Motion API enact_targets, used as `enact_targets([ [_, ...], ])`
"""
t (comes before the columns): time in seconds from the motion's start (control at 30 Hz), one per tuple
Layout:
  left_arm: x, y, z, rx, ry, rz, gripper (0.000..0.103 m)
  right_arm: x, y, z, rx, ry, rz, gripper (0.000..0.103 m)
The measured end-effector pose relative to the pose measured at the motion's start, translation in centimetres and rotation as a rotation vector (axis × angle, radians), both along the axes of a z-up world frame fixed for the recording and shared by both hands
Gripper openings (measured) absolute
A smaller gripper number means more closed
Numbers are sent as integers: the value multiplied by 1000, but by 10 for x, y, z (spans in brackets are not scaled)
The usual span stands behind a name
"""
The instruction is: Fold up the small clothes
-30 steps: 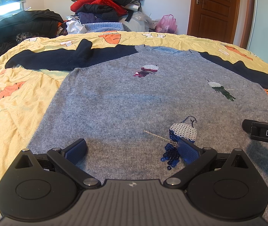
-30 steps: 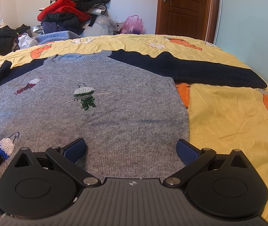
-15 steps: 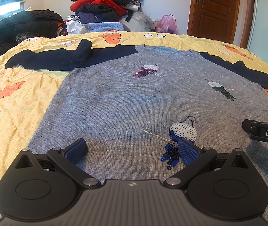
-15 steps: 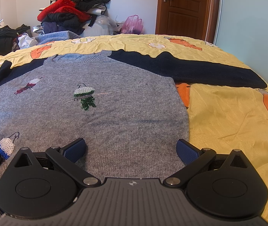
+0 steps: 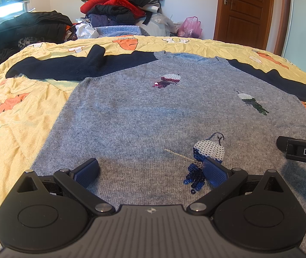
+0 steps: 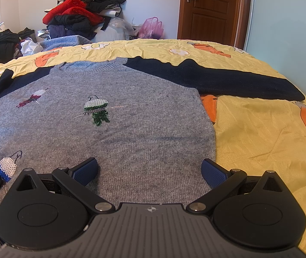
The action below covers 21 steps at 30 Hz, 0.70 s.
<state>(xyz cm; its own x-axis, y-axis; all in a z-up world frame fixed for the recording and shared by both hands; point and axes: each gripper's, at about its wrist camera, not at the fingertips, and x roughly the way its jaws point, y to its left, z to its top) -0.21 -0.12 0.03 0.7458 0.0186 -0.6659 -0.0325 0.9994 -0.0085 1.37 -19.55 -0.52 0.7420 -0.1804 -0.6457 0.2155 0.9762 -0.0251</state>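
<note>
A grey knit sweater (image 5: 153,116) (image 6: 118,129) with dark navy sleeves and sequin figures lies spread flat, front up, on the yellow bedspread (image 5: 17,116). Its left sleeve (image 5: 67,68) is bent back on itself; its right sleeve (image 6: 221,81) stretches straight out. My left gripper (image 5: 150,169) hovers open over the sweater's lower hem area, nothing between its blue pads. My right gripper (image 6: 149,168) is open too, above the hem near the sweater's right side edge. The right gripper's black body (image 5: 301,150) shows at the right edge of the left wrist view.
A heap of red, black and blue clothes (image 5: 120,6) (image 6: 82,15) is piled beyond the bed's far edge. Dark garments (image 5: 23,28) lie at the far left. A pink plastic bag (image 6: 150,28) and a brown door (image 6: 211,8) stand behind. Bare bedspread (image 6: 267,133) lies right of the sweater.
</note>
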Motion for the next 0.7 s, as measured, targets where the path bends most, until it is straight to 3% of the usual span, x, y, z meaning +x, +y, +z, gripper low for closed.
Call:
enact_targets([
  [0.5, -2, -6, 2, 22, 2, 5, 103, 0, -1, 1, 7, 7, 8, 103],
  [0.6, -1, -9, 3, 52, -1, -14, 103, 7, -12, 15, 40, 46, 87, 103],
  [0.7, 1, -8, 2, 43, -1, -19, 103, 12, -38, 33, 19, -27, 82, 103],
])
